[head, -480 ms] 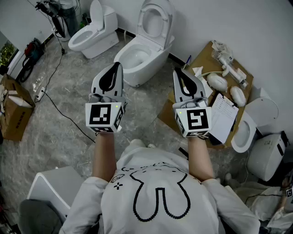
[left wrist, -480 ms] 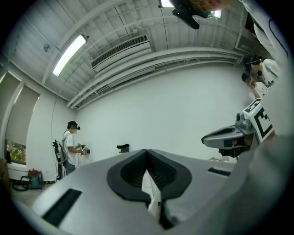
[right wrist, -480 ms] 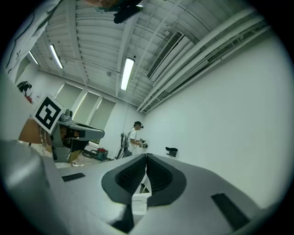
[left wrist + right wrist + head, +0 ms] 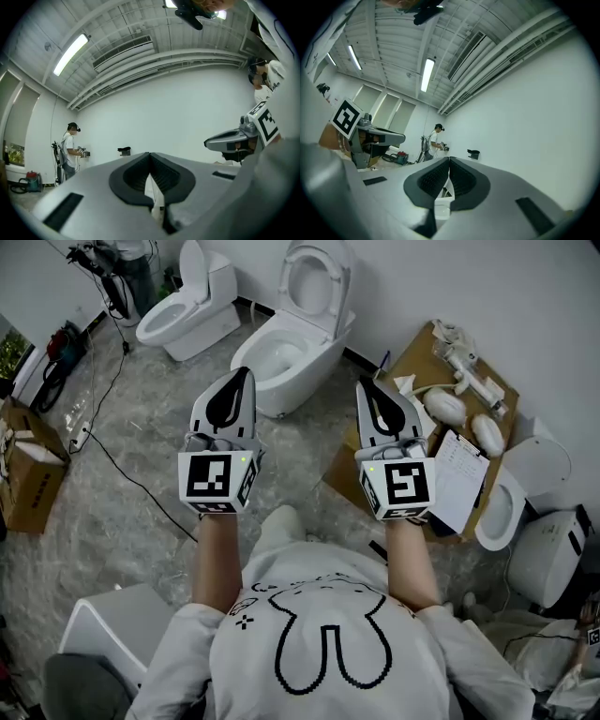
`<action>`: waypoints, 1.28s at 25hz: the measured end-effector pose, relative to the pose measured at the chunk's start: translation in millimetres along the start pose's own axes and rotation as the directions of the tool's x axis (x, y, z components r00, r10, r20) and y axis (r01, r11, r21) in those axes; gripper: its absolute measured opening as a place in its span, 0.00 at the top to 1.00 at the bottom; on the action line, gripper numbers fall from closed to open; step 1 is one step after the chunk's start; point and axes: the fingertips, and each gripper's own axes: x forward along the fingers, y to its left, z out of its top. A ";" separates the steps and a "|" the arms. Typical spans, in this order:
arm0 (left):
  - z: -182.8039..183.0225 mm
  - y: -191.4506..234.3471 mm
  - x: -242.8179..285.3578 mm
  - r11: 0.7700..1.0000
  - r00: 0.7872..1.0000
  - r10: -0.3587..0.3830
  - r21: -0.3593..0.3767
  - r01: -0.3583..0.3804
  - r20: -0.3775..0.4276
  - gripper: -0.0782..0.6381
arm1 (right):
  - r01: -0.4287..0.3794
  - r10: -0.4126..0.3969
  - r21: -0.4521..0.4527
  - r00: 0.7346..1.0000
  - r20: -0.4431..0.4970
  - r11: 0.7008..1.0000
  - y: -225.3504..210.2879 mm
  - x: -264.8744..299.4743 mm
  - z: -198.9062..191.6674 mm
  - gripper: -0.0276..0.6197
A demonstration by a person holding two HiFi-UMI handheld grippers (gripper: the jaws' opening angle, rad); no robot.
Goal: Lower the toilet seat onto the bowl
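While the toilet seat (image 4: 339,292) stands raised against the wall behind its bowl (image 4: 314,357), at the top middle of the head view, the task looks barely begun: this is the approach. Both claws hang about level before the person, short of the toilet and touching nothing; the left claw (image 4: 240,381) and the right claw (image 4: 368,390) are each pressed together, empty. Next, I judge, one claw must reach the seat's upper rim and tip it forward, easing it down without a slam. A second toilet (image 4: 183,310) stands further left, cardboard (image 4: 419,351) at right.
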 end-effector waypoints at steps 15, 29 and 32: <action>-27.1 66.0 47.9 0.999 1.000 -0.019 -0.044 0.019 -0.005 0.88 | -0.030 0.031 0.017 0.999 -0.039 0.999 13.8 88.4 -19.2 0.91; -75.2 174.9 135.9 0.997 0.997 -0.043 -0.069 0.039 -0.058 0.88 | 0.005 -0.004 0.009 0.994 -0.106 1.000 17.9 218.1 -45.8 0.91; -84.4 202.7 150.7 0.996 0.997 -0.043 -0.076 0.037 -0.070 0.88 | 0.014 -0.013 0.012 0.992 -0.125 1.000 22.9 247.0 -51.2 0.91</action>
